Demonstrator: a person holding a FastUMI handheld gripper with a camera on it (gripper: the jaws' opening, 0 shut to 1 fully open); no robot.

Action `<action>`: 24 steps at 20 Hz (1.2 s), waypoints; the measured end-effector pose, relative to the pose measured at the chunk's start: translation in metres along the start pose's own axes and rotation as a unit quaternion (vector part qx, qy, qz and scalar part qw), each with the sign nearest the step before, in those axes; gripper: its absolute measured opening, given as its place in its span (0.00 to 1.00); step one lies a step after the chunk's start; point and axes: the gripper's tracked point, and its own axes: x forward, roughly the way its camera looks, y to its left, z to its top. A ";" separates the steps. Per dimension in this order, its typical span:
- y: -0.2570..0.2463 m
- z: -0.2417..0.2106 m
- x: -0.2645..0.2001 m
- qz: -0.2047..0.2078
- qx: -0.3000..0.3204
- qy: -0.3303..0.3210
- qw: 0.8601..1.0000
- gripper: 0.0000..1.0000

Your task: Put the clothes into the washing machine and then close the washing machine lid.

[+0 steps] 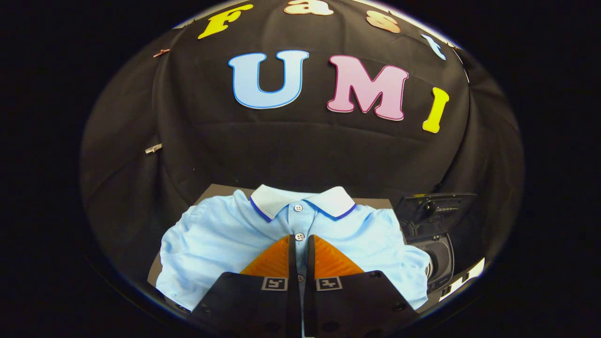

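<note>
Light blue polo shirt point(220, 244) lies spread flat, lower centre of the frame, white collar with blue edging toward the booth wall, button placket running straight down to the claw. It rests on a grey tabletop point(220, 190), of which a bare strip shows just beyond the collar.

Claw point(300, 241) low over the shirt's chest, fingers drawn nearly together on either side of the placket, a narrow slit left between them with a button at the tips. Whether fabric is pinched in that slit cannot be told from here.

Washing machine point(434, 249) at lower right, just beside the shirt's sleeve; its dark lid point(434, 209) stands raised, drum opening showing below it.

Step in hand, by my reading: taking hold of the shirt. Next move calls for a firm pinch, a lift clear of the tabletop, then a carry right over the opening.

Claw points forward and slightly down, level, centred on the shirt
</note>
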 end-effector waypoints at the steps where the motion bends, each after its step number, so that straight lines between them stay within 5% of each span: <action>1: 0.000 0.003 -0.003 0.000 -0.002 -0.009 1.000 0.07; 10: 0.007 0.016 -0.023 -0.006 -0.036 -0.055 0.998 0.07; 16: 0.016 0.051 -0.061 -0.033 -0.102 -0.158 0.982 0.07; 24: 0.003 0.097 -0.112 -0.046 -0.066 -0.245 0.966 0.07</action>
